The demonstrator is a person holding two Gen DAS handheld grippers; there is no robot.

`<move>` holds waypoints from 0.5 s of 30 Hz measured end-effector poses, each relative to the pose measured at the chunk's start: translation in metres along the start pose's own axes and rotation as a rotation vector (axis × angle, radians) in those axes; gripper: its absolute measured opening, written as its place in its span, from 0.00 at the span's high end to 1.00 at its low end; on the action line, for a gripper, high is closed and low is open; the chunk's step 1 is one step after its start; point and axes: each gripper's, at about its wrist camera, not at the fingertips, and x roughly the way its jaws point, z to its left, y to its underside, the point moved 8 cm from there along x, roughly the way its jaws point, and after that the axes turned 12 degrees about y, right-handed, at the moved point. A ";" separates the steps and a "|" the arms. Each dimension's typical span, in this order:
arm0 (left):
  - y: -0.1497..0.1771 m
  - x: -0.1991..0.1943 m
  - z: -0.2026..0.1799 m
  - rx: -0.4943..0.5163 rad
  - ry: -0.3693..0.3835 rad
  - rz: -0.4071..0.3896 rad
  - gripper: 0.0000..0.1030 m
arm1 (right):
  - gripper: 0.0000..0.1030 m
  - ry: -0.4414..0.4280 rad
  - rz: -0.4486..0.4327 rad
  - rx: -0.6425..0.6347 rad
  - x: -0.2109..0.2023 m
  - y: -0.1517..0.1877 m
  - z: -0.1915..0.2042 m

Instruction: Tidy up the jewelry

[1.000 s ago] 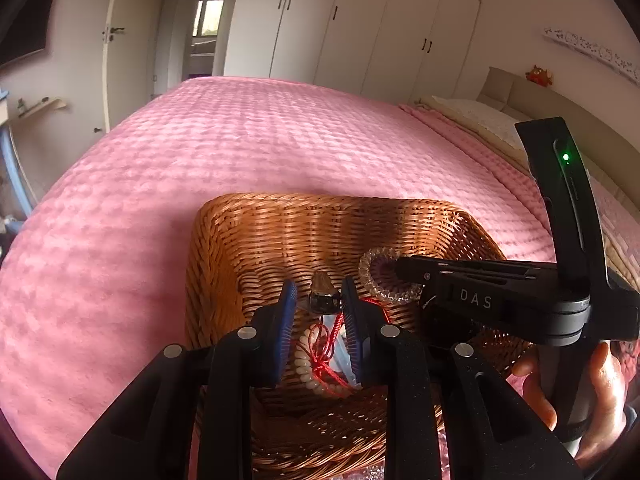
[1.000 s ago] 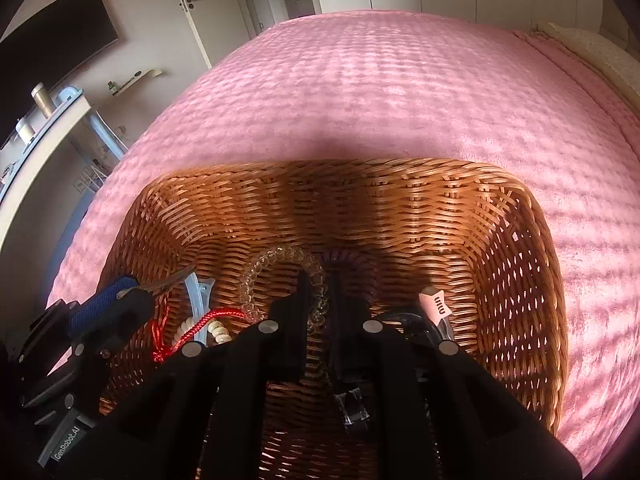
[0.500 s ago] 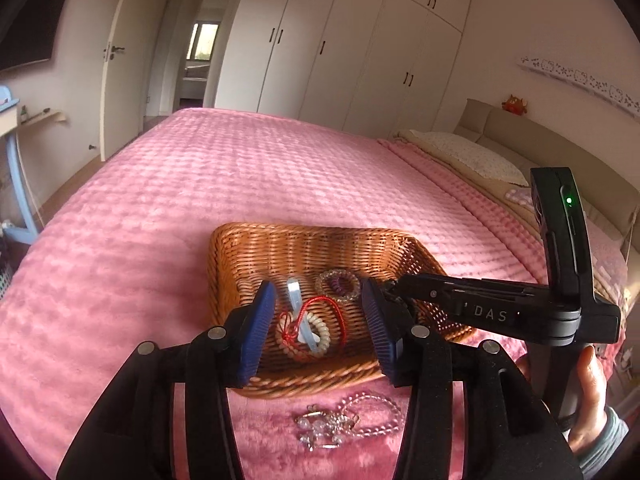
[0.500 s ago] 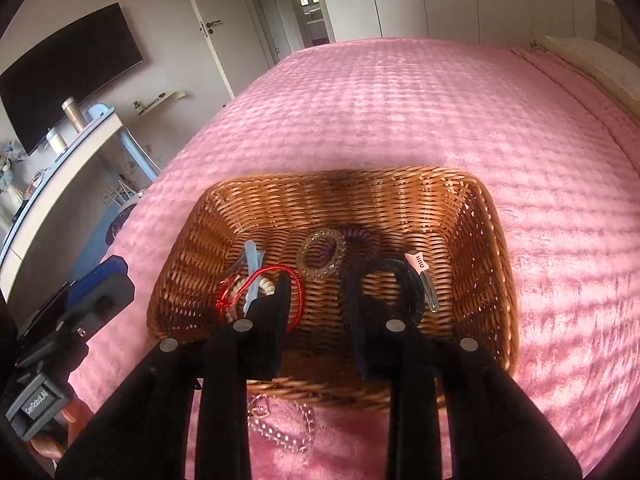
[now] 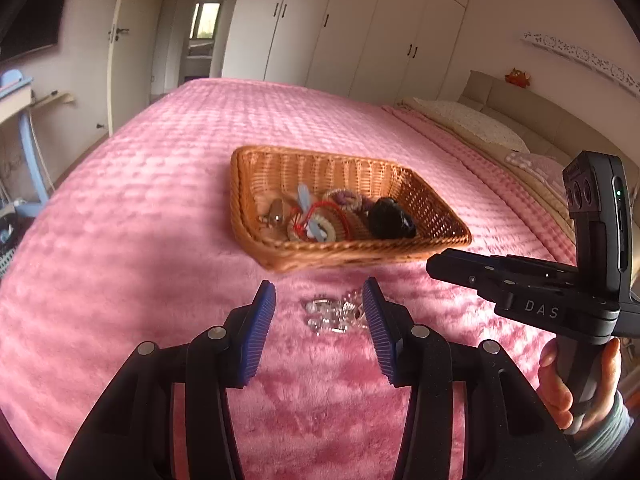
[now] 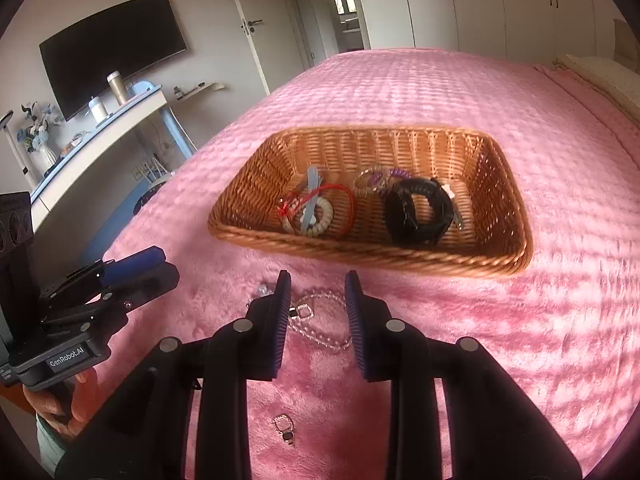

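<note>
A wicker basket (image 5: pixel 360 254) (image 6: pixel 360 258) sits on the pink bedspread. In it lie a red cord bracelet (image 6: pixel 320 200), a beige spiral band (image 6: pixel 320 226), a pale blue clip (image 5: pixel 304 196), a purple spiral band (image 6: pixel 378 178) and a black watch (image 6: pixel 420 212). In front of the basket a clear bead chain (image 5: pixel 332 314) (image 6: pixel 320 320) rests on the blanket. My left gripper (image 5: pixel 319 292) hovers open over the chain, and my right gripper (image 6: pixel 318 280) hangs open above the same chain. Neither holds anything. A small ring charm (image 6: pixel 285 428) lies nearer still.
The pink bedspread (image 5: pixel 140 220) spreads wide on all sides of the basket. Pillows (image 5: pixel 472 124) line the right edge. A white desk (image 6: pixel 100 128) with a cup and a vase stands left of the bed under a wall screen. Wardrobes fill the far wall.
Both grippers opened inside the basket, left the red cord bracelet and the black watch there, and pulled back toward the near side. The bead chain on the blanket has come into view.
</note>
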 end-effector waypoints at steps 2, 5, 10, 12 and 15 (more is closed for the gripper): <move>0.010 0.009 0.006 -0.017 0.011 0.028 0.57 | 0.76 0.042 0.011 -0.010 0.014 0.008 -0.003; 0.020 0.024 0.010 -0.023 0.011 0.074 0.57 | 0.76 0.072 0.028 -0.003 0.031 0.017 -0.012; 0.030 0.051 0.023 -0.072 0.001 0.154 0.57 | 0.76 0.025 0.068 0.052 0.045 0.022 -0.021; 0.030 0.058 0.026 -0.089 0.000 0.175 0.57 | 0.75 0.023 0.062 0.046 0.045 0.023 -0.021; 0.027 0.069 0.025 -0.080 -0.020 0.201 0.57 | 0.60 0.059 0.069 0.009 0.050 0.025 -0.016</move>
